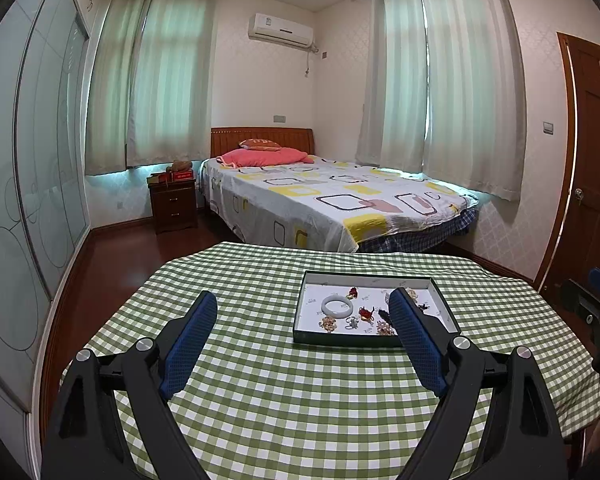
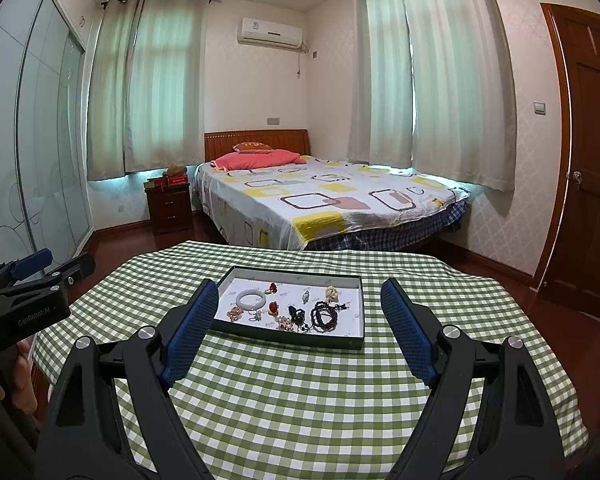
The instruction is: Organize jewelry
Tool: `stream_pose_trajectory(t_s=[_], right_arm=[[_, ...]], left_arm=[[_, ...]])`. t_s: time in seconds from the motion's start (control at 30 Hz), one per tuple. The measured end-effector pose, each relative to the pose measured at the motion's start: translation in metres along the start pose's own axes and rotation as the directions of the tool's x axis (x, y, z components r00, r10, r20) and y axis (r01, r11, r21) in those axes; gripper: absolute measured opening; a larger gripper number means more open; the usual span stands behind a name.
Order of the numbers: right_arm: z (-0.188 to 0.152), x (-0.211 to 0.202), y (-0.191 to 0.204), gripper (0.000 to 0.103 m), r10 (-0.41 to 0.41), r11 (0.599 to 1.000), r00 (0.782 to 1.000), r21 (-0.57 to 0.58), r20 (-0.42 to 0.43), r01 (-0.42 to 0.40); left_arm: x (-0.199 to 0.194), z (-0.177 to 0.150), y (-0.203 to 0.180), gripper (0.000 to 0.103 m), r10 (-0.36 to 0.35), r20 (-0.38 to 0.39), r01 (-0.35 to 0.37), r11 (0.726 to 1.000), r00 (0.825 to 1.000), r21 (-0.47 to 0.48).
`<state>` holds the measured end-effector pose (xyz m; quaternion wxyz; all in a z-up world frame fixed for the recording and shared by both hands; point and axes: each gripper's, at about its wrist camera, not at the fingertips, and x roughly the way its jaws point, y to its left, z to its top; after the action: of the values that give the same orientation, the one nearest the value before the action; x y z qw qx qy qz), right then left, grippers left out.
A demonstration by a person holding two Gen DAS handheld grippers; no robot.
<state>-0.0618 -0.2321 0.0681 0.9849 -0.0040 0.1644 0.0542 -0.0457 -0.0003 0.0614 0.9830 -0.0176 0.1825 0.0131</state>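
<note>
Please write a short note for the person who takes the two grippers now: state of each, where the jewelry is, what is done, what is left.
Left gripper: jaws open, empty, above the checked tablecloth.
Right gripper: jaws open, empty, facing the tray.
All the jewelry lies loose in the tray: white bangle, dark bead bracelets, red pieces, small clusters.
Done: nothing sorted that I can see.
Left: all of the organizing.

Green-white checked cotton tablecloth (image 2: 300,400); dark-green-rimmed shallow cardboard tray (image 2: 288,338), white inside; pale jade-white round bangle (image 2: 251,300); blue textured rubber gripper pads (image 2: 408,328); pink pillow (image 2: 252,160).
</note>
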Motion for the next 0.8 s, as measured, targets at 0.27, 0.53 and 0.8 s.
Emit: stream_pose_trajectory(t_s=[0.27,0.53,0.8], right_arm=[[0.0001,-0.0001,0.0006,0.081,0.001,1.000,1.000,0.001,-0.001,-0.001],[-0.0005,0.0004,0.0015,0.081,0.003,1.000,1.000,0.000,-0.001,-0.003],[-0.0018,0.0011,0.0030,0.081,0.003,1.000,1.000,0.001,-0.004,-0.003]], left_arm=[[-0.0004,0.0004,0.0000,0.085,0.001,0.001,-0.001,1.000,1.000,-0.003],[0.0019,-0.0002,-0.0001,0.085,0.003,0.008,-0.003,1.000,1.000,-0.009],[0.0011,-0.0004,0.0005,0.085,0.002,0.016,-0.002,1.000,1.000,-0.009]])
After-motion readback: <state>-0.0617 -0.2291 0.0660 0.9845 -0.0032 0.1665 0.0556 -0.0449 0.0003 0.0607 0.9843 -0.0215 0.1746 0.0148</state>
